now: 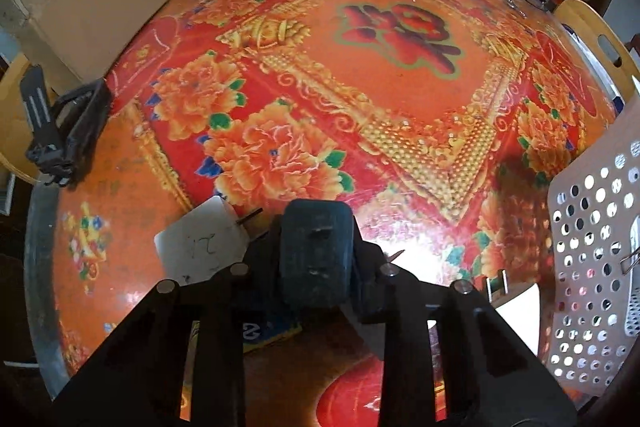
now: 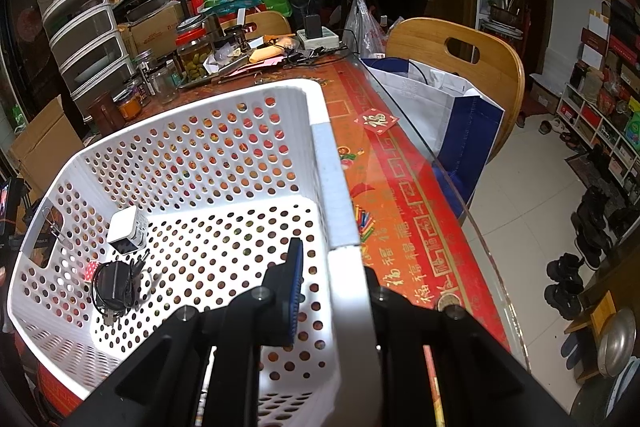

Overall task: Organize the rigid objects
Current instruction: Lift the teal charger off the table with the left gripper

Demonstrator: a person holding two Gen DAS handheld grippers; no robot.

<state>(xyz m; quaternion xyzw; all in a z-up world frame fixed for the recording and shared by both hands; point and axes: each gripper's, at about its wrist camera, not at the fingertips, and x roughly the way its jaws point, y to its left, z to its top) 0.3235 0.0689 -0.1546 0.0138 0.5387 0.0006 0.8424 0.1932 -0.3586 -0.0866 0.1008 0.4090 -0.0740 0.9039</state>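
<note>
Left wrist view shows the left gripper (image 1: 316,255) clenched on a dark, rounded-rectangular hard plastic block with two small slots (image 1: 316,251), probably a plug adapter, held just above the near edge of the table covered in a red and orange floral cloth under glass (image 1: 280,75). It looks stiff, light and smooth, so a squeeze across its flat sides, as now, should hold; its rounded shoulders could slip if gripped near the tip. Beside it lie a white card (image 1: 200,239) and a blue-and-yellow printed item (image 1: 272,333), neither blocking a lift. At the table's right edge stands the white perforated plastic basket (image 1: 592,267), whose tall wall must be cleared. Right wrist view shows the right gripper (image 2: 332,291) clamped on that basket's rim (image 2: 340,211), steadying it; inside sit a white cube charger (image 2: 126,231) and a black adapter with coiled cord (image 2: 114,285) near the far corner, leaving open floor.
</note>
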